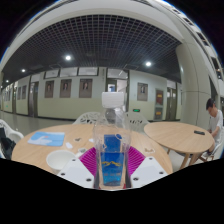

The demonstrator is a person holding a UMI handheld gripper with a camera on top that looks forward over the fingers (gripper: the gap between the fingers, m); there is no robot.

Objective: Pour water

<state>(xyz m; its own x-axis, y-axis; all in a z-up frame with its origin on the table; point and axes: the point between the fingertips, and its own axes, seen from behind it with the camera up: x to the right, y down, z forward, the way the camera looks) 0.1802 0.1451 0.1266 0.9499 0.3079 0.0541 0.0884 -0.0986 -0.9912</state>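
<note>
Room: a large hall with a dark gridded ceiling (105, 40) carrying small round lights, and a far wall (60, 90) lined with framed panels and doors.
Tabletop: a pale wooden tabletop (70, 140) spreads ahead of the gripper, with a second round wooden table (178, 135) off at 3 o'clock.
Person: a seated person (215, 118) in a light top shows at 3 o'clock, beyond the second table.
Chair: part of a white chair (8, 135) sits at 9 o'clock, beside the tabletop.
Blue sheet: a flat light-blue sheet (46, 139) lies on the tabletop toward 10 o'clock, well apart from the fingers.
Bottle: a clear plastic bottle (111, 150) with a blue label stands upright at the centre, rising toward 12 o'clock; its white cap (112, 100) tops it.
Gripper: the gripper (111, 168) points forward from 6 o'clock, its white fingers (75, 172) on either side of the bottle's lower part.
Pads: the magenta pads (90, 160) sit against the bottle on both sides, so the fingers look closed onto it, holding it.
White dish: a small white round dish (60, 158) rests on the tabletop at 8 o'clock, just beside the left finger.
</note>
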